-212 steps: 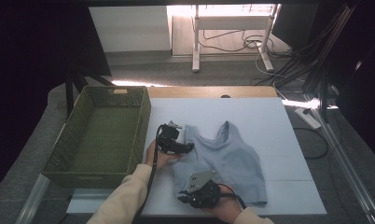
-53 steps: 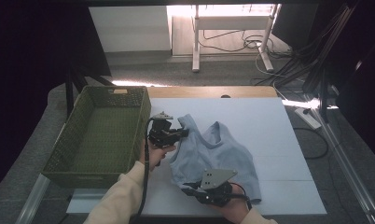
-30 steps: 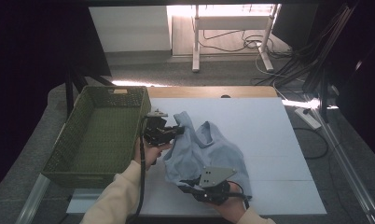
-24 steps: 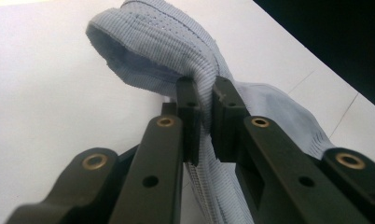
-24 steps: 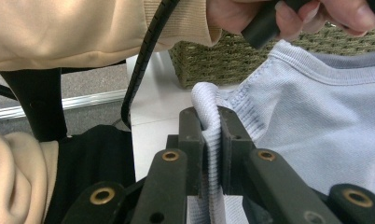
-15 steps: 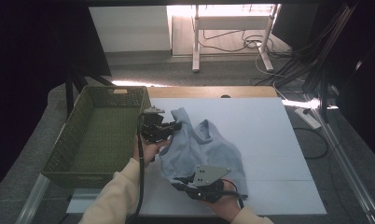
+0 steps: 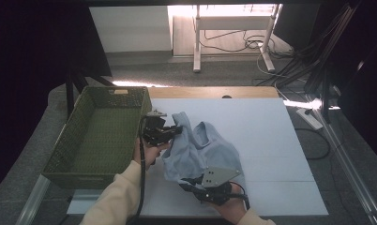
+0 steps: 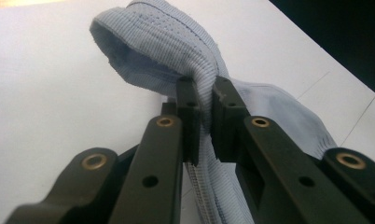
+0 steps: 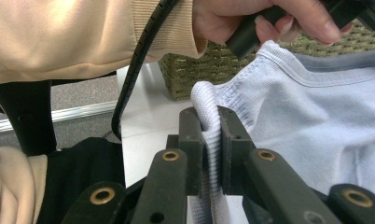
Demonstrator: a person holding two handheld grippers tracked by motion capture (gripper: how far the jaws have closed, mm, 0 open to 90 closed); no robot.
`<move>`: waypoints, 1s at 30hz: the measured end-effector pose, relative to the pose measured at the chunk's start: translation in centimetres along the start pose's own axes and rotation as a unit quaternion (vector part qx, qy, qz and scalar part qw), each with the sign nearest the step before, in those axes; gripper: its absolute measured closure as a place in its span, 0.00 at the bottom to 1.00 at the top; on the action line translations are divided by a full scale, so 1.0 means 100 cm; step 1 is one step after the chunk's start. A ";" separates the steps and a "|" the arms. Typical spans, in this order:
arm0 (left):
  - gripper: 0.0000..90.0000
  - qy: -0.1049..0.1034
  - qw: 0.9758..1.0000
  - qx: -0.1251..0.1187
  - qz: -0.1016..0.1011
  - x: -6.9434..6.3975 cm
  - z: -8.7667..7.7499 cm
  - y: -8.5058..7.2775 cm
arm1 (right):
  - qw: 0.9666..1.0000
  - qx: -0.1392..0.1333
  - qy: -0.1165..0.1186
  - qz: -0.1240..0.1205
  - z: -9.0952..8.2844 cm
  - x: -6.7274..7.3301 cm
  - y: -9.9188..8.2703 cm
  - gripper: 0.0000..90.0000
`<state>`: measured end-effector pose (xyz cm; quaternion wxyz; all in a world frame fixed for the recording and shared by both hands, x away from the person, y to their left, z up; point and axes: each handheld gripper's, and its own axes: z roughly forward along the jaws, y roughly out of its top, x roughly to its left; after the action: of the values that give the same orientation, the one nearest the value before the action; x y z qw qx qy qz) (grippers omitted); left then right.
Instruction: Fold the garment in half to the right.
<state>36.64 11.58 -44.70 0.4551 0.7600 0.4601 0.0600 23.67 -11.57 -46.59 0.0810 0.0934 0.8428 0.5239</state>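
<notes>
A white sheet [image 7: 271, 136] is covering the wooden table, with cables trailing over the grey floor beyond it. On the sheet, just beside a green woven basket [image 7: 100, 136], a pale blue ribbed-knit sleeveless top [image 7: 200, 152] is lying bunched and partly lifted. The left gripper [image 7: 170, 132] is pinching a folded shoulder strap tight between its jaws at the end nearest the basket, and the right gripper [image 7: 189, 183] is clamping a fold of the ribbed hem at the near edge.

The cloth is looking light, limp and stretchy, so it is likely going to sag between the two holds and drag wherever it hangs low; the thick seams at strap and hem are the firmest places to grip.

The basket's rim is standing right next to the left gripper, a likely snag for hanging fabric. To the right, the sheet is lying bare and open.
</notes>
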 end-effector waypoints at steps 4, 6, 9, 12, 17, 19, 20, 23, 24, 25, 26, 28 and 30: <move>0.91 0.001 1.000 0.002 0.001 0.000 0.002 -0.001 | 1.000 -0.003 -0.005 0.006 -0.003 -0.001 -0.002 0.91; 0.91 0.001 1.000 0.001 0.000 0.000 0.002 -0.001 | 1.000 -0.003 -0.007 0.008 -0.005 -0.002 -0.003 0.91; 0.91 0.001 1.000 0.001 0.001 -0.001 0.004 0.000 | 1.000 -0.007 -0.012 0.012 -0.010 -0.003 -0.003 0.91; 0.91 0.001 1.000 0.002 0.000 -0.002 0.007 0.000 | 1.000 -0.009 -0.018 0.020 -0.015 -0.006 -0.006 0.91; 0.91 0.002 1.000 0.004 0.000 -0.003 0.011 0.000 | 0.999 -0.011 -0.026 0.026 -0.023 -0.009 -0.009 0.91; 0.91 0.001 1.000 0.005 -0.001 -0.003 0.013 0.001 | 0.999 -0.008 -0.030 0.029 -0.026 -0.011 -0.010 0.91; 0.91 0.002 1.000 0.005 -0.001 -0.004 0.013 0.001 | 0.999 -0.006 -0.032 0.032 -0.028 -0.011 -0.011 0.91; 0.91 0.002 1.000 0.006 0.001 -0.004 0.015 0.001 | 0.999 -0.005 -0.036 0.037 -0.032 -0.013 -0.014 0.91; 0.91 0.002 1.000 0.007 0.001 -0.005 0.015 0.002 | 0.999 -0.002 -0.038 0.038 -0.033 -0.014 -0.015 0.91; 0.91 0.003 1.000 0.007 0.002 -0.005 0.016 0.002 | 0.998 0.000 -0.041 0.039 -0.035 -0.015 -0.016 0.91; 0.91 0.004 1.000 0.008 0.002 -0.005 0.017 0.002 | 0.998 0.001 -0.044 0.038 -0.036 -0.016 -0.017 0.91; 0.91 0.005 1.000 0.011 0.005 -0.005 0.018 0.002 | 0.998 0.004 -0.049 0.041 -0.038 -0.018 -0.019 0.91; 0.91 0.006 1.000 0.013 0.005 -0.005 0.019 0.003 | 0.998 0.006 -0.052 0.045 -0.040 -0.021 -0.020 0.91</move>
<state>37.56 9.94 -45.41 0.4421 0.7675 0.4602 0.0609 24.61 -16.42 -46.59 0.1006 0.1590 0.8354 0.5165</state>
